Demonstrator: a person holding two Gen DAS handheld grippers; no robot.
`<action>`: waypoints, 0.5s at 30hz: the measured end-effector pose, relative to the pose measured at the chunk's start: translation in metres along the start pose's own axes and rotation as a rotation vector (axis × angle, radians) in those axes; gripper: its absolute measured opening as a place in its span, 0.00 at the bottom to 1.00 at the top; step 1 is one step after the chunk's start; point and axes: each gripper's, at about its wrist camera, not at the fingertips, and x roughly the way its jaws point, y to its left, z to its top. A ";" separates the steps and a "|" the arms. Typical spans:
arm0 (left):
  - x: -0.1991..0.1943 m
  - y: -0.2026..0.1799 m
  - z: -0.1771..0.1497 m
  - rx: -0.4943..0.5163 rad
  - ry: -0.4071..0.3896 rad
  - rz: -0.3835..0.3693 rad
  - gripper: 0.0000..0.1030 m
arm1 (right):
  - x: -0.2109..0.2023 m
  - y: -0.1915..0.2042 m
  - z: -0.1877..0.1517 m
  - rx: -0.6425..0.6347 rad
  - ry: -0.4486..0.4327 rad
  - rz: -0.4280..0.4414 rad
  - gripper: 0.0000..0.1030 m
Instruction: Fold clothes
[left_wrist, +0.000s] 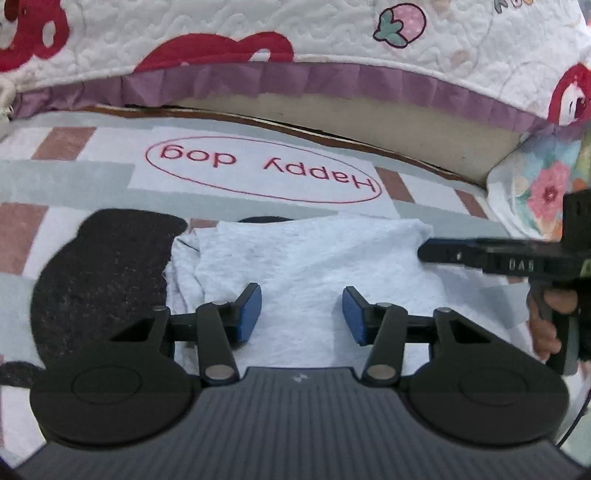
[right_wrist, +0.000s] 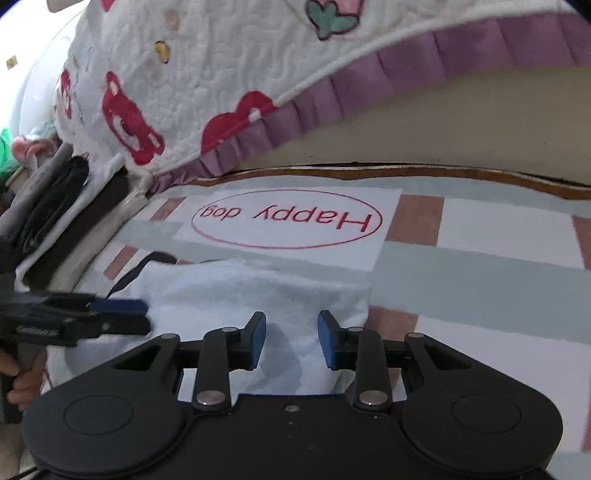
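The checked mat (left_wrist: 74, 177) with its "Happy dog" print (left_wrist: 264, 171) covers the floor, running up to the bed under a quilted cover (left_wrist: 221, 29) with a purple frill. On the mat lies the white garment (left_wrist: 306, 266), gathered into a compact, roughly squared bundle with at least one layer doubled over along its left edge; a dark garment (left_wrist: 99, 277) lies flat, touching its left side. Judging by that shape, the white piece is partly or wholly folded, while the dark one looks spread out, so it may yet need folding. The left hand-held gripper (left_wrist: 301, 314) hovers over the white bundle, released and grasping nothing; the right hand-held gripper (right_wrist: 291, 339), likewise parted and empty, hangs over its right part.
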 end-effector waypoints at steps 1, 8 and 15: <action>-0.002 -0.001 0.000 0.012 -0.006 0.024 0.46 | 0.000 -0.002 0.001 -0.001 -0.002 -0.012 0.18; -0.022 0.017 0.002 -0.089 0.002 0.152 0.48 | -0.013 -0.019 0.008 0.114 -0.008 -0.177 0.49; -0.037 0.065 -0.016 -0.407 0.028 0.083 0.58 | -0.105 -0.025 -0.059 0.558 -0.061 -0.034 0.61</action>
